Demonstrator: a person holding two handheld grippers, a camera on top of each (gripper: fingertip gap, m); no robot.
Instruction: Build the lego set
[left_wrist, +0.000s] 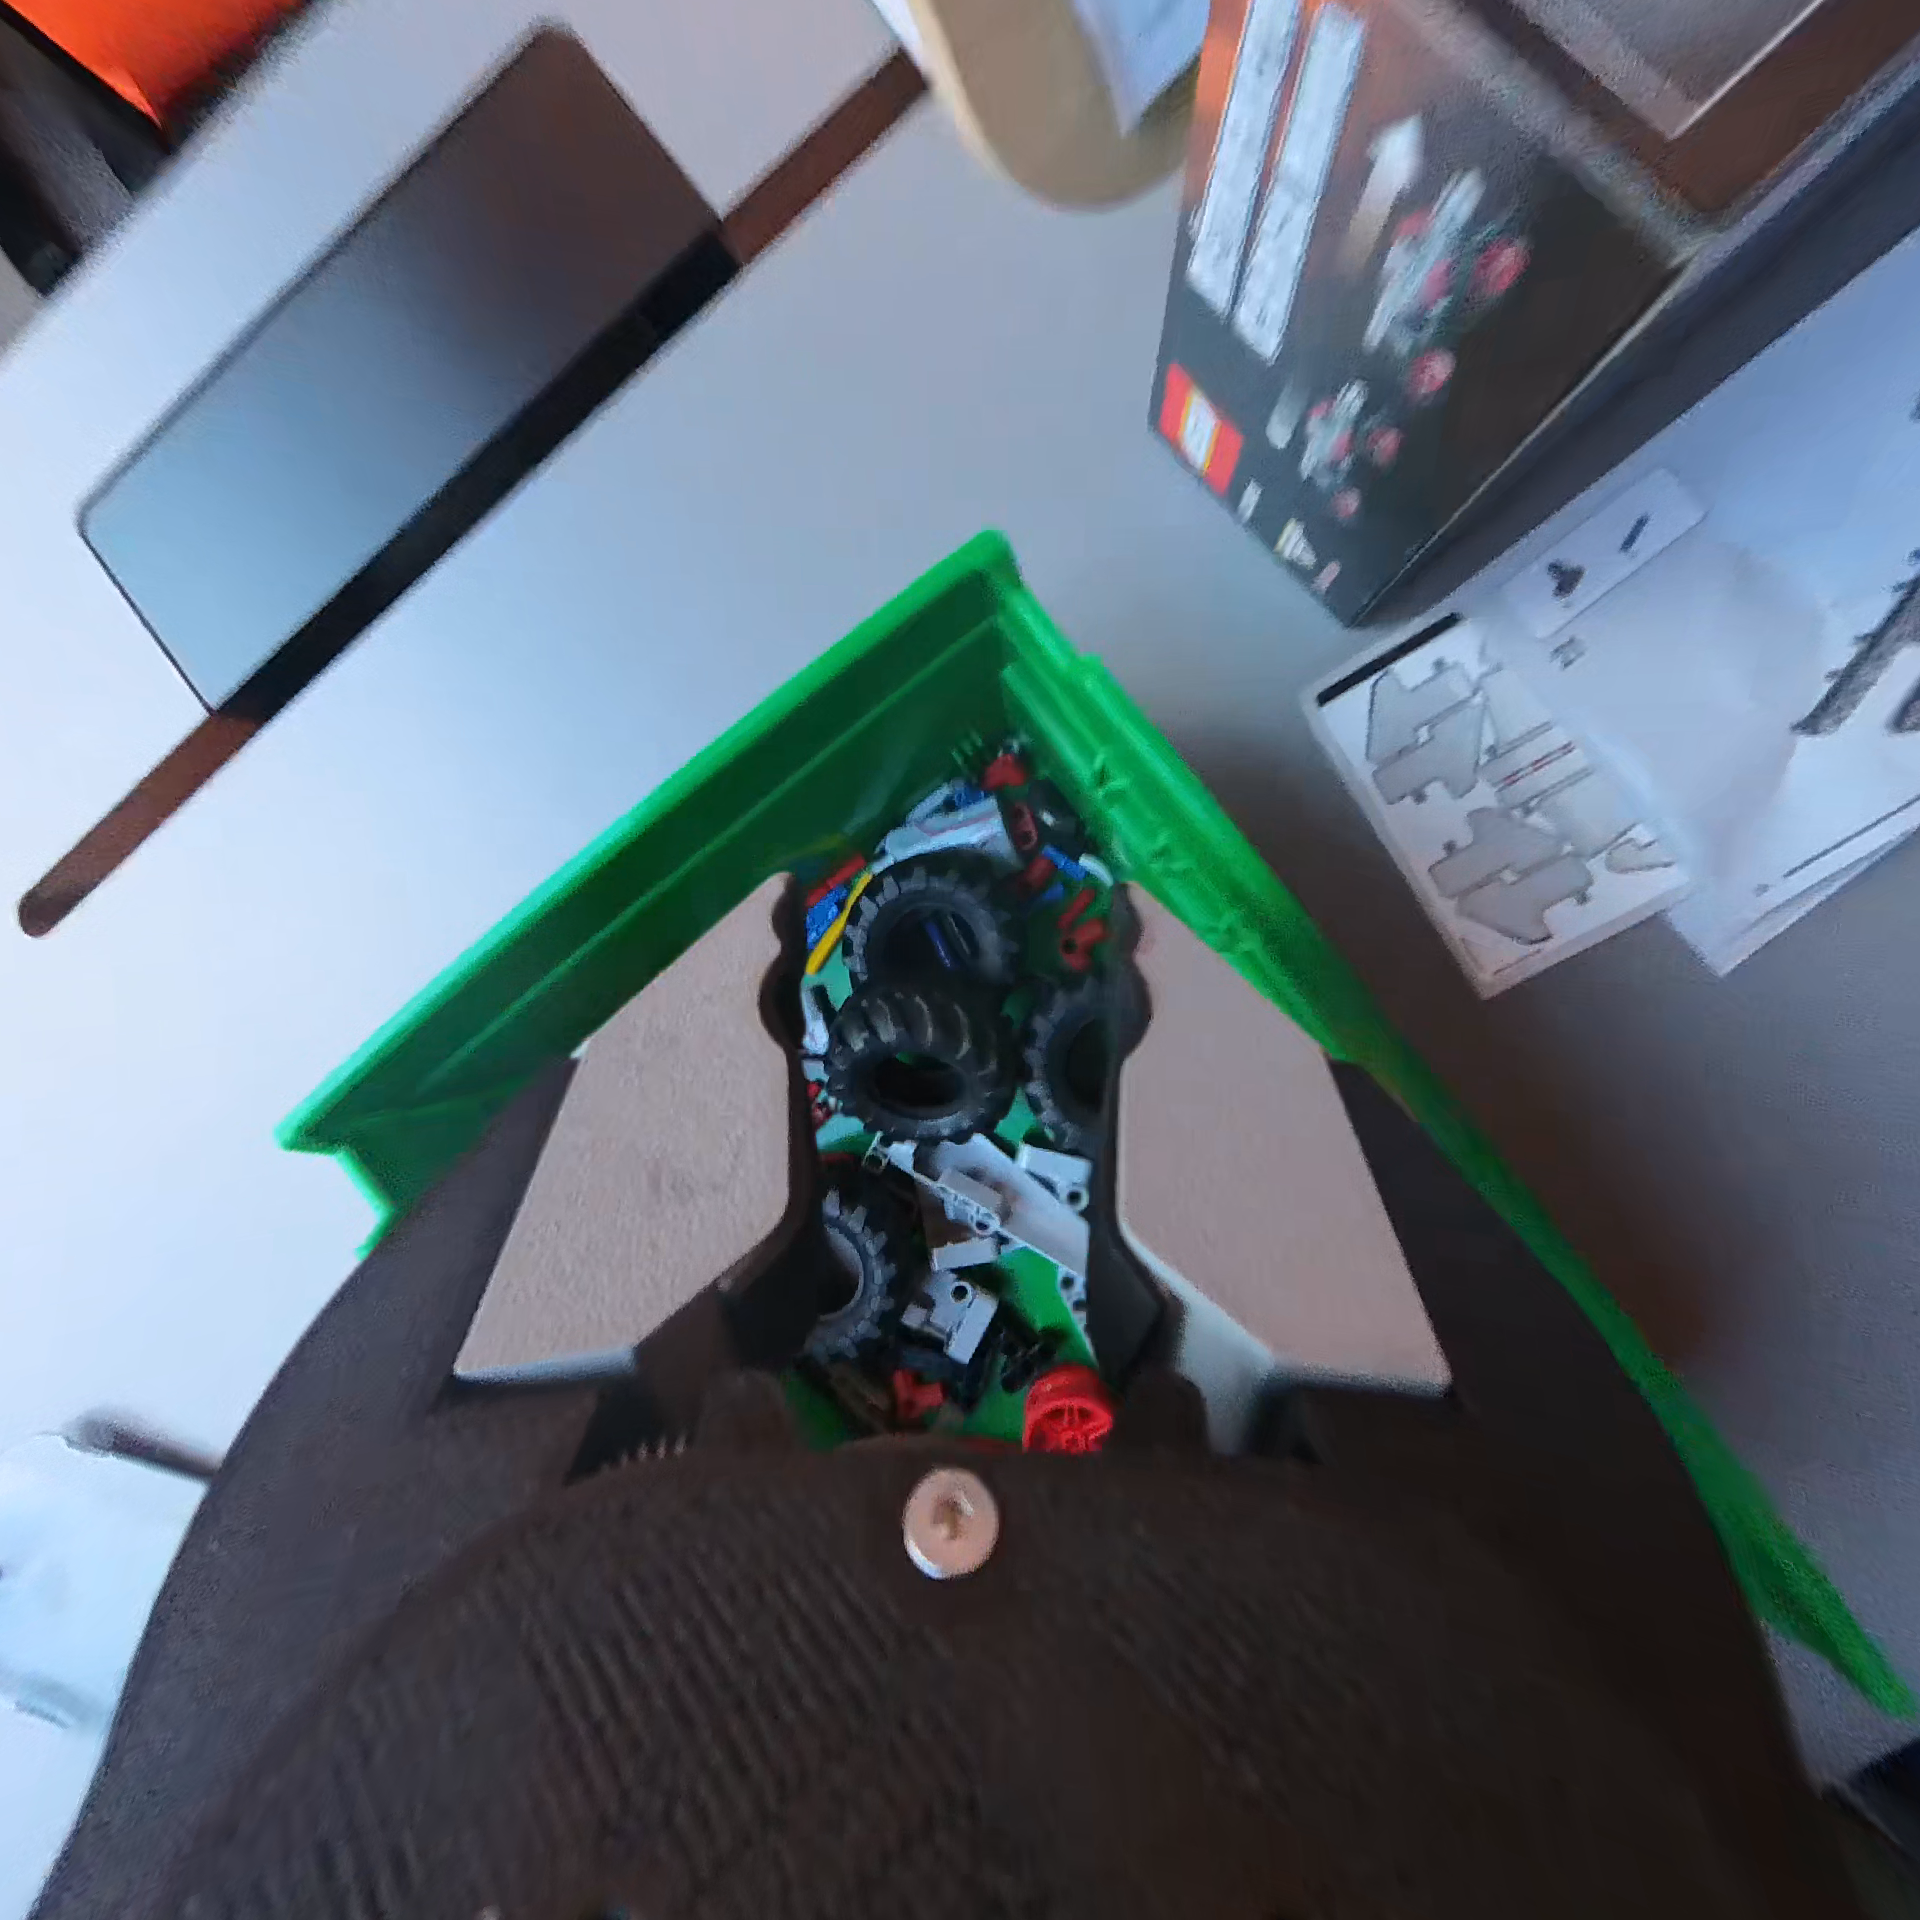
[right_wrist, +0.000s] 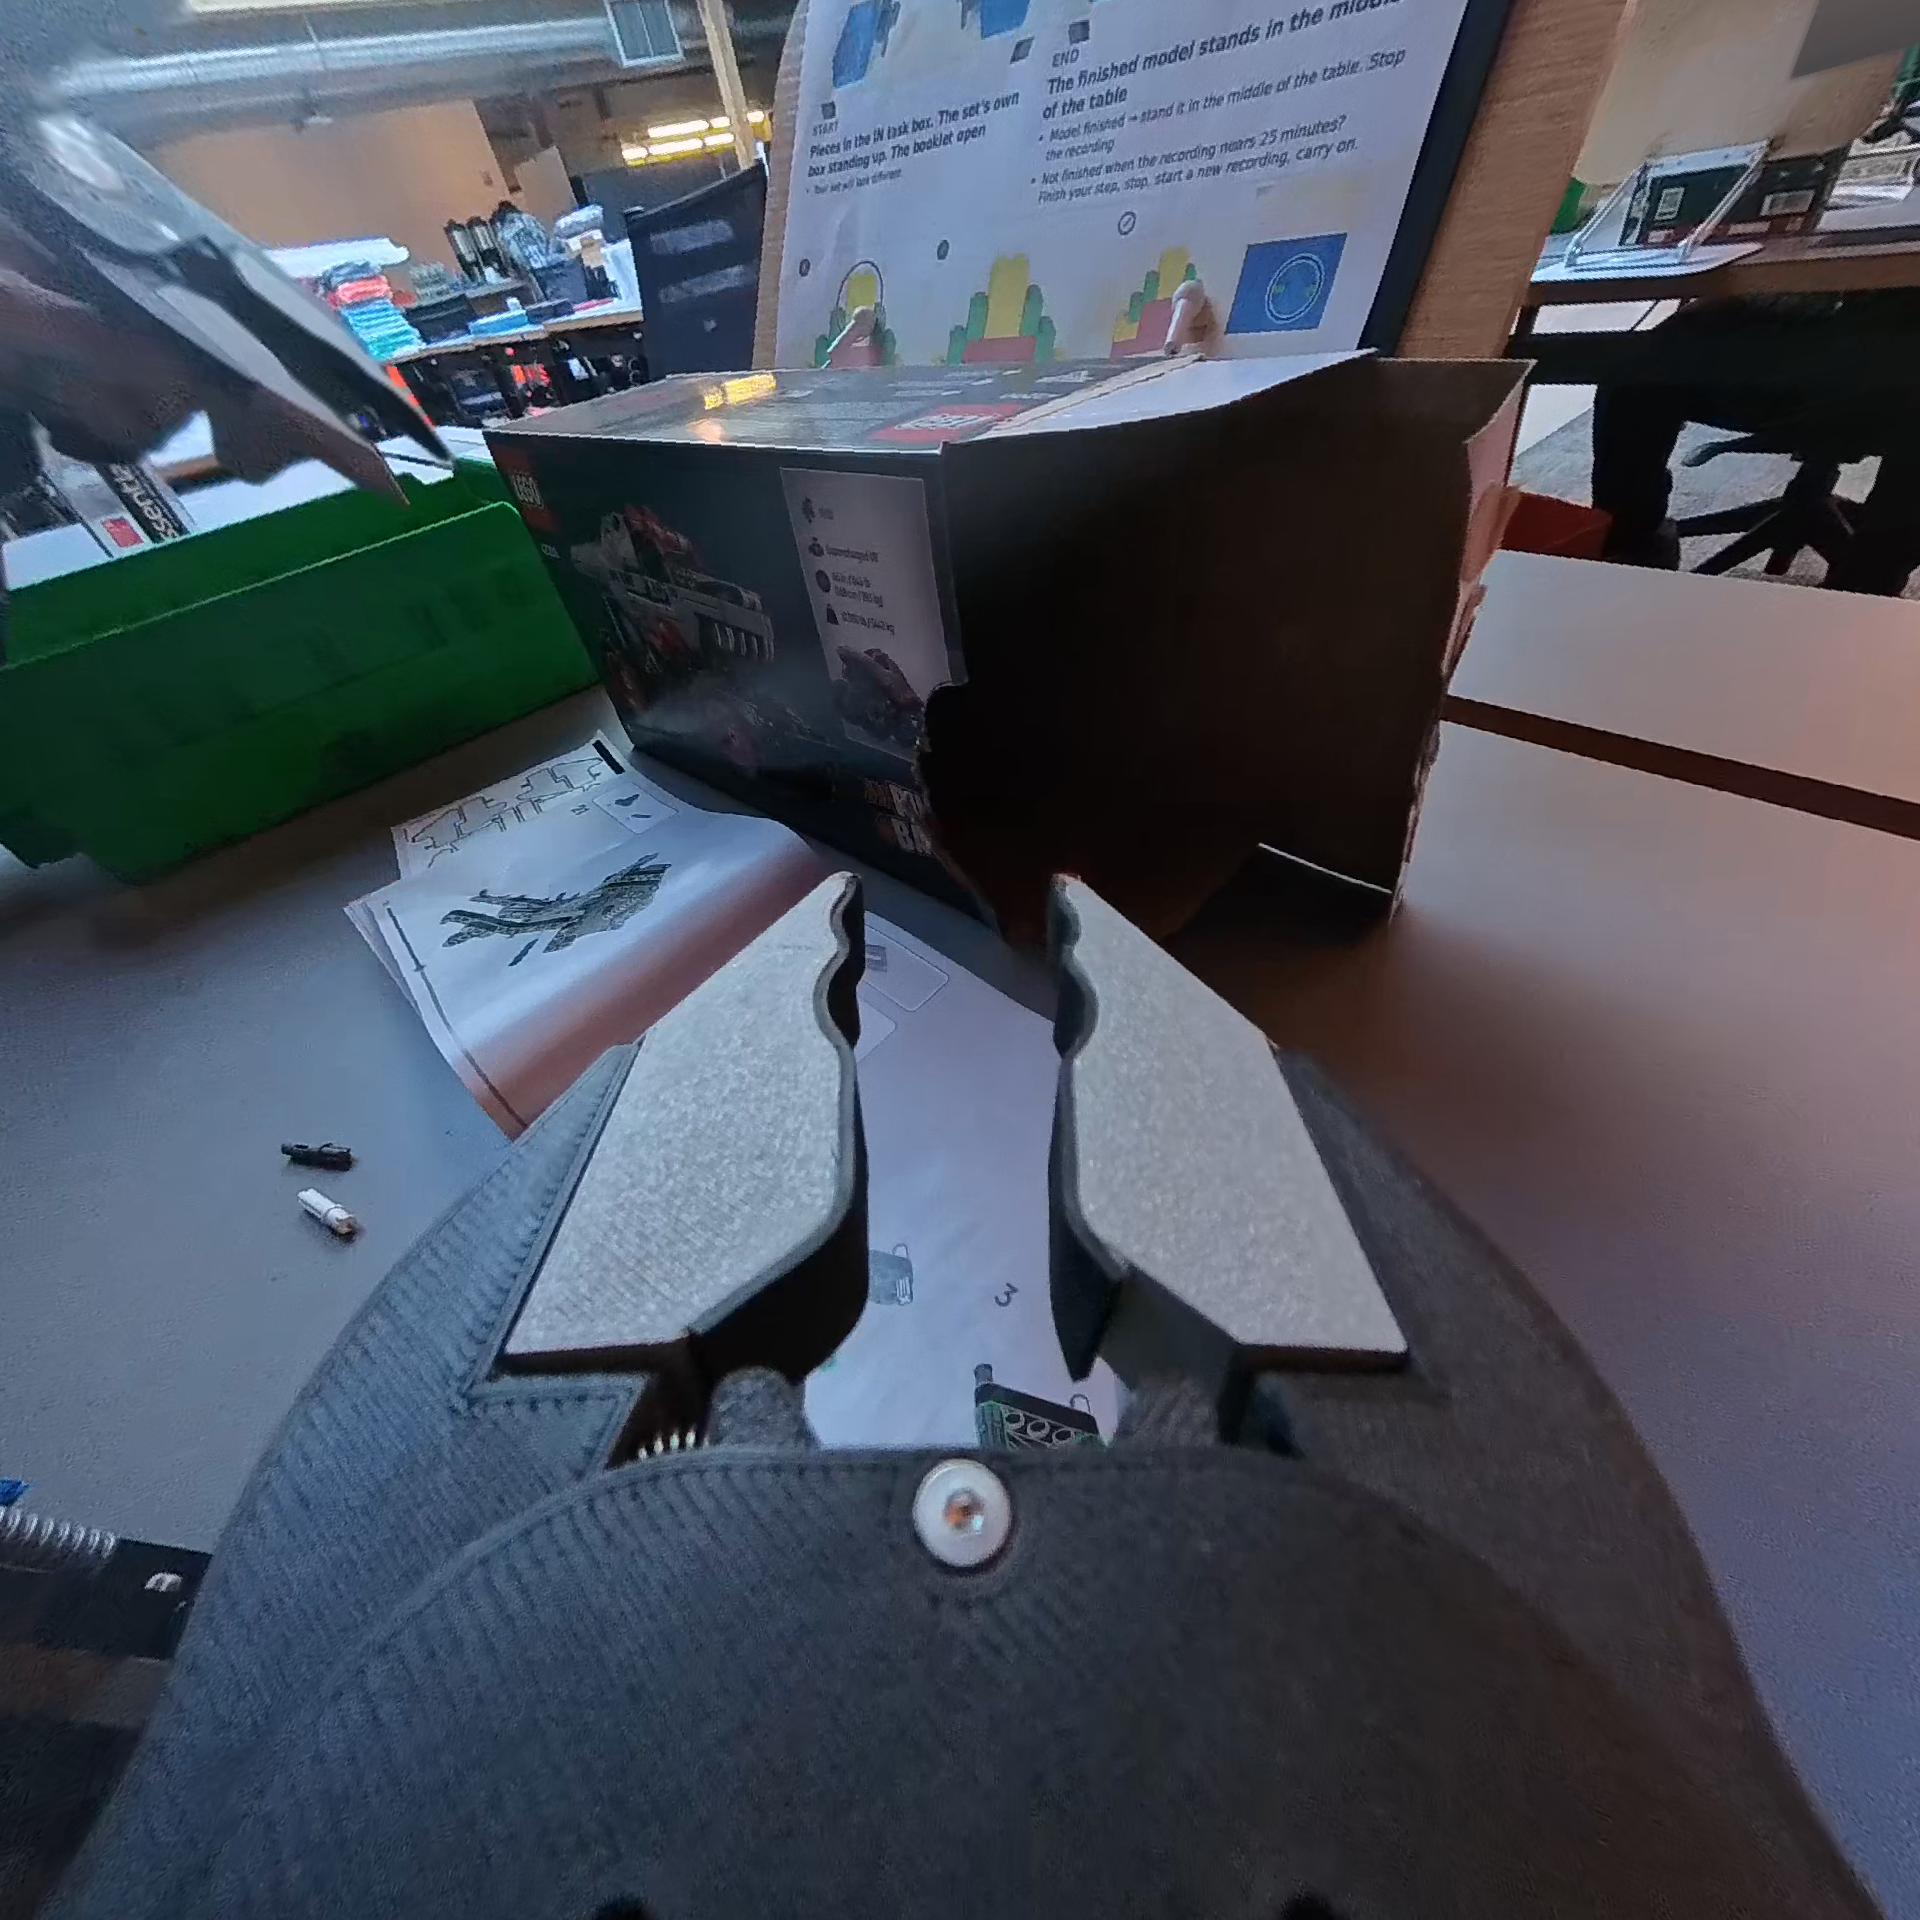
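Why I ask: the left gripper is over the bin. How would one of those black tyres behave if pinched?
The tyre looks like hollow rubber, so it would probably squash somewhat between the fingers. Its chunky tread should give grip. Being round, it may roll if dropped on the table. The left gripper is open above it.

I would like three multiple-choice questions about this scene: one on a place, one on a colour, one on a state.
1. Where do the black rubber tyres lie?
A. in the green plastic bin
B. on the open paper instruction booklet
C. on the dark cardboard set box

2. Which colour is the small wheel hub near the left gripper's base?
A. yellow
B. red
C. white

3. How is the right gripper?
A. shut on a pin
B. shut, empty
C. open, empty

Answers: 1 A, the tyres sit among loose pieces inside the bin; 2 B, the hub is plainly red; 3 C, a gap between the fingers shows only the booklet.
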